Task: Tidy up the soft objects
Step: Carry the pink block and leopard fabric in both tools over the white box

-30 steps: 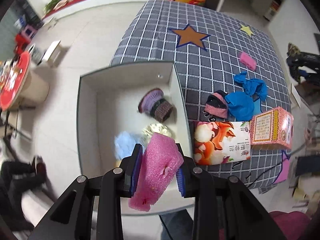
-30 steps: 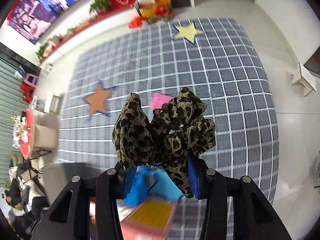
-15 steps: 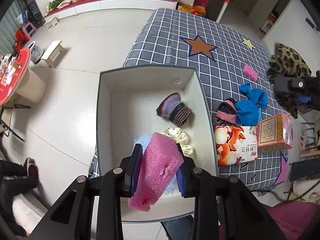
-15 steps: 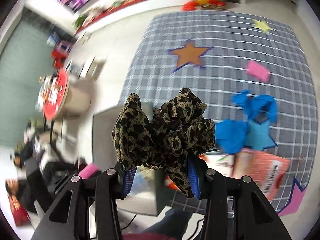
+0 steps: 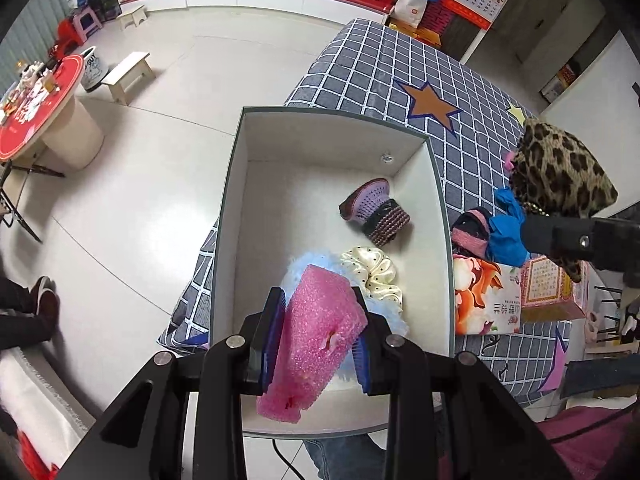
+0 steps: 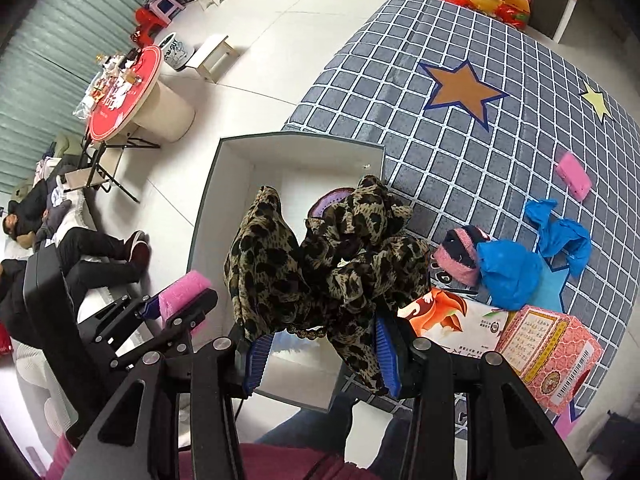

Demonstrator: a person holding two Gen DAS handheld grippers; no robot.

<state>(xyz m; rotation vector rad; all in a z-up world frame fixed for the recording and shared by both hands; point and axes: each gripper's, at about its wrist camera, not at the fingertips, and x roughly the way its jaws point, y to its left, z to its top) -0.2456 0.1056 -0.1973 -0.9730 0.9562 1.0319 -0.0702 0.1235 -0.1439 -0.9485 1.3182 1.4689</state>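
My left gripper (image 5: pixel 316 344) is shut on a pink foam sponge (image 5: pixel 316 336) and hangs over the near end of the open white box (image 5: pixel 438 216). Inside the box lie a purple knitted piece (image 5: pixel 374 210), a cream dotted scrunchie (image 5: pixel 374 272) and a pale blue fluffy item (image 5: pixel 300 266). My right gripper (image 6: pixel 322 350) is shut on a leopard-print scrunchie (image 6: pixel 332 264), held above the box's (image 6: pixel 208 196) right side. The left gripper (image 6: pixel 178 308) with its sponge (image 6: pixel 182 288) shows at the left of the right wrist view.
On the grey checked mat (image 6: pixel 460 140) lie a small pink sponge (image 6: pixel 574 172), a blue cloth (image 6: pixel 516 260), a pink-and-black knitted piece (image 6: pixel 456 256), an orange printed pack (image 6: pixel 456 324) and a pink carton (image 6: pixel 552 348). A person's legs (image 6: pixel 104 254) rest left of the box; a red round table (image 6: pixel 124 92) stands beyond.
The right gripper swung left from over the mat to above the box with the leopard scrunchie. The left gripper moved further over the box with the pink sponge still held.
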